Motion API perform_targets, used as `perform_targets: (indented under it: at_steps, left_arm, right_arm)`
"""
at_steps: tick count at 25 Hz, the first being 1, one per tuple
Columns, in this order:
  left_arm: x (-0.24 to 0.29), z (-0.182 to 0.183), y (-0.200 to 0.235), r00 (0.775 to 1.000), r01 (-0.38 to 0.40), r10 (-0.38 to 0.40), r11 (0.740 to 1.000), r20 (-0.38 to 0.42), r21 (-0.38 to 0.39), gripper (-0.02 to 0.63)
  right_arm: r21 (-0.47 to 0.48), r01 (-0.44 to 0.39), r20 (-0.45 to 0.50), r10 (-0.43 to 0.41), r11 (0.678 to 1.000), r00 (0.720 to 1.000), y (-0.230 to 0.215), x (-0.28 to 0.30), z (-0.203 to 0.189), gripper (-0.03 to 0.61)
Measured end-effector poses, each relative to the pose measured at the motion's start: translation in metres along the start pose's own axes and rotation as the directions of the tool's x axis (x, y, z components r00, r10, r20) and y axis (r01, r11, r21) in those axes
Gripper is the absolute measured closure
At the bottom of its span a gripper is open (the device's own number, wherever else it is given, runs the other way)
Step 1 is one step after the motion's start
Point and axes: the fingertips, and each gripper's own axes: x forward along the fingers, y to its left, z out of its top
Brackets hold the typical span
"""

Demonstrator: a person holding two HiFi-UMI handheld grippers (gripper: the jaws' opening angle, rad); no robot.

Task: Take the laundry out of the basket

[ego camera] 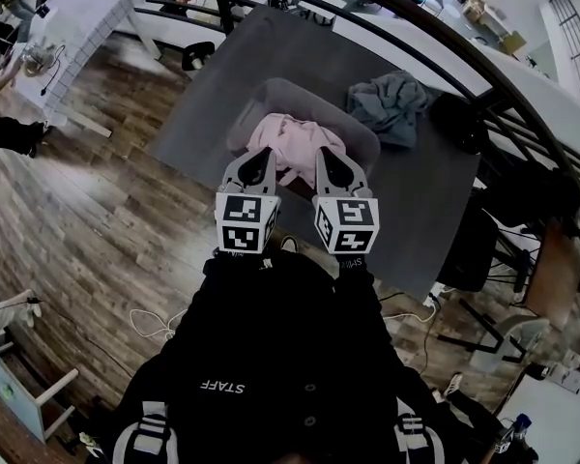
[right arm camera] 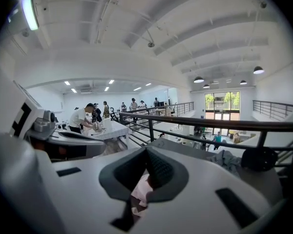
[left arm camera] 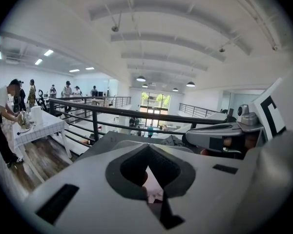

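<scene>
Pink garment heaped in grey basket; left hand-held gripper, right hand-held gripper above it, jaws closed, empty.

Near rim of basket hidden

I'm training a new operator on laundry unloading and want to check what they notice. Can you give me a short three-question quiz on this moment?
1. Fill in: the garment lying in the basket is ___ in colour.
2. The blue-grey garment lies: A) in the basket; B) on the grey mat beside the basket; C) in a gripper.
3. True or false: the left gripper and right gripper both have their jaws wide apart.
Key: 1 pink; 2 B; 3 false, both are shut, held over the basket's near side.
</scene>
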Motion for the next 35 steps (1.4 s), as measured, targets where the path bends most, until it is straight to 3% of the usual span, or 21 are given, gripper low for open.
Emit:
perform_targets:
  at_steps: [13, 30, 35]
  left_arm:
    - [0.045, -0.053, 0.015, 0.988, 0.023, -0.034, 0.997, -0.154, -0.068, 0.615]
    - [0.106, -0.079, 0.045, 0.957, 0.020, -0.051, 0.993, -0.284, -0.113, 0.615]
    - [0.121, -0.084, 0.049, 0.946, 0.013, -0.052, 0.992, -0.320, -0.123, 0.615]
  right_arm:
    - [0.024, -0.039, -0.177, 0.043, 0.999, 0.983, -0.002, 0.047, -0.061, 0.563]
    - [0.094, -0.065, -0.341, 0.093, 0.993, 0.935, -0.022, 0.107, -0.110, 0.559]
    - [0.117, -0.124, -0.422, 0.163, 0.985, 0.892, -0.021, 0.121, -0.129, 0.424]
